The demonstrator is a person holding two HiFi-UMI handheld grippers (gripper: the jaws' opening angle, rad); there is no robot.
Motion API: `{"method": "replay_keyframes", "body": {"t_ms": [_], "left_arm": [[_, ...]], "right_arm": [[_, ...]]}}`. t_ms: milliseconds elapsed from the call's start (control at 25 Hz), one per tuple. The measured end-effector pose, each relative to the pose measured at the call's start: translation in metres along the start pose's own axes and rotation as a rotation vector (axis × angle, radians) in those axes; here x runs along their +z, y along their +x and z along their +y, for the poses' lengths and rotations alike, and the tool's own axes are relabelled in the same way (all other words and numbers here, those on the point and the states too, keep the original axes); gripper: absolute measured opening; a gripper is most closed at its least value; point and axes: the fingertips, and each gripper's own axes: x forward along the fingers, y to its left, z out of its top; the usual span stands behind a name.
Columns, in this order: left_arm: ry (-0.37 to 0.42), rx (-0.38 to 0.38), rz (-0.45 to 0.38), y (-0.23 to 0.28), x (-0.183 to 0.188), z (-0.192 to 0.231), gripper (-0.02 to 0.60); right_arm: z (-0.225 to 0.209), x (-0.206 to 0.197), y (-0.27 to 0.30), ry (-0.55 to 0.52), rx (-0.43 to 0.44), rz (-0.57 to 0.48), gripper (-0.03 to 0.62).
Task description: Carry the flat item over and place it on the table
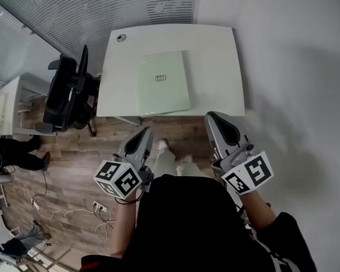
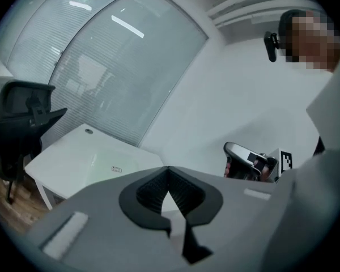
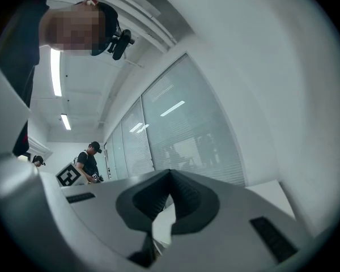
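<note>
The flat item is a pale green sheet [image 1: 164, 83] with a small label, lying flat on the white table [image 1: 221, 55]; the left gripper view also catches the flat item [image 2: 114, 164] on the table [image 2: 56, 157]. Both grippers are held back from the table's near edge, close to my body. My left gripper [image 1: 143, 131] is shut with nothing between its jaws, whose tips meet in its own view [image 2: 168, 168]. My right gripper [image 1: 211, 117] is shut and empty too [image 3: 170, 172], and shows from the side in the left gripper view [image 2: 248, 160].
A black office chair [image 1: 68, 92] stands at the table's left side, with another white desk [image 1: 8, 103] beyond it. Cables and a power strip [image 1: 100, 207] lie on the wood floor. A person [image 3: 90, 161] stands by the glass wall.
</note>
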Motion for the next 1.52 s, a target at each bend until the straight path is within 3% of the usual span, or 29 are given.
{"method": "replay_keyframes", "body": {"t_ms": [360, 520, 680, 1520], "left_arm": [[0.315, 0.027, -0.184, -0.039, 0.029, -0.066, 0.005], [0.385, 0.031, -0.302, -0.058, 0.043, -0.085, 0.005], [0.404, 0.056, -0.369, -0.071, 0.051, -0.090, 0.005], [0.422, 0.118, -0.365, -0.084, 0.042, -0.084, 0.005]], "right_arm": [[0.022, -0.002, -0.024, -0.030, 0.048, 0.015, -0.011], [0.032, 0.002, -0.034, -0.039, 0.053, 0.013, -0.012], [0.040, 0.007, -0.042, -0.049, 0.058, 0.014, -0.012], [0.052, 0.010, -0.049, -0.075, 0.087, 0.020, -0.012]]}}
